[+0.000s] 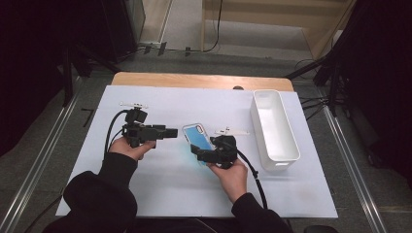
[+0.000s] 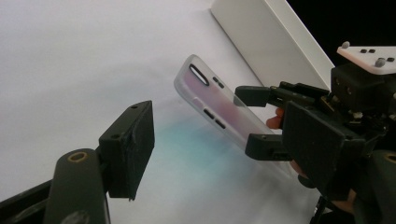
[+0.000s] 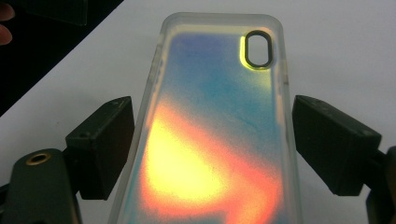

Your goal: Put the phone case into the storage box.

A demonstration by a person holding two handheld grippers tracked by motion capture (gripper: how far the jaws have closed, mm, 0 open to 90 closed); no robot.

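The right gripper [image 1: 200,154] straddled the phone case [image 1: 197,137], jaws wide and not yet gripping, probably needing to close next, while the left gripper [image 1: 171,132] hovered open and empty nearby.

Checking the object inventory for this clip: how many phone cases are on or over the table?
1. The phone case sits near the table's middle, between the right gripper fingers, left of the white bin. Nothing visible could hide another, except perhaps the bin's interior.
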